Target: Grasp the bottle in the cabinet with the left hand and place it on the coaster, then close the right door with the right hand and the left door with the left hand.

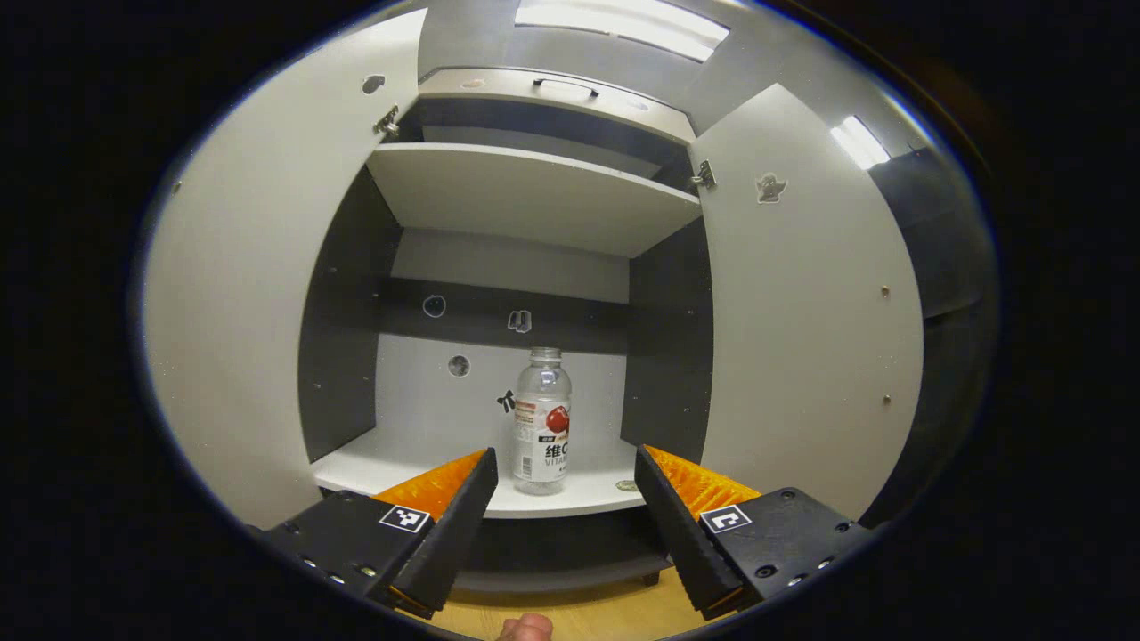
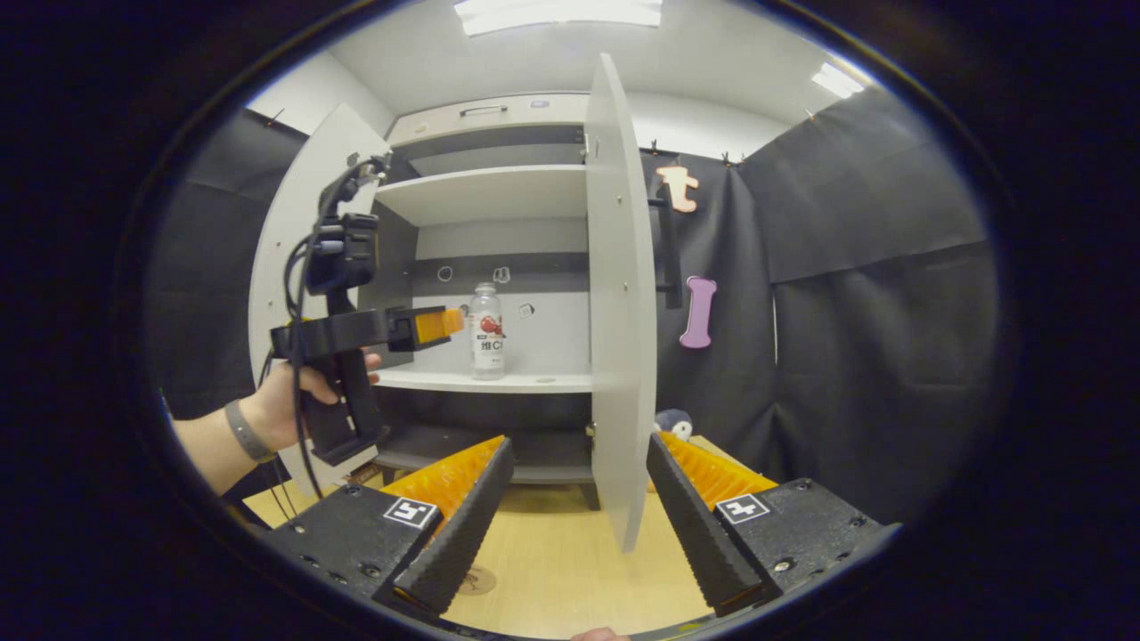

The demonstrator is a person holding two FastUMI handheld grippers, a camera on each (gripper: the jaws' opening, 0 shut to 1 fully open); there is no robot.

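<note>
A clear bottle (image 1: pixel 541 420) stands upright on the lower shelf (image 1: pixel 579 494) of an open cabinet (image 1: pixel 534 191), its white label facing out and its cap on. Both doors are swung wide: the left door (image 1: pixel 240 294) and the right door (image 1: pixel 802 303) frame the opening in the left gripper view.

The left hand-held gripper (image 1: pixel 563 481) is level with the lower shelf, its two fingers spread apart with the bottle showing in the gap between them and beyond their tips; neither finger touches it. In the right gripper view the same tool (image 2: pixel 441 325) is seen from the side, gripped by a person's hand (image 2: pixel 298 392) with a band at the wrist, its fingertips just short of the bottle (image 2: pixel 486 331) and cables trailing from its top.

The right hand-held gripper (image 2: pixel 579 481) hangs farther back over the pale wooden bench (image 2: pixel 570 570), jaws spread and holding nothing. The right door (image 2: pixel 619 303) stands nearly edge-on, its lower edge showing in the gap between the fingers. A small round coaster (image 2: pixel 477 580) lies on the bench beside the tip of the finger on the left of that view, well apart from the bottle.
</note>
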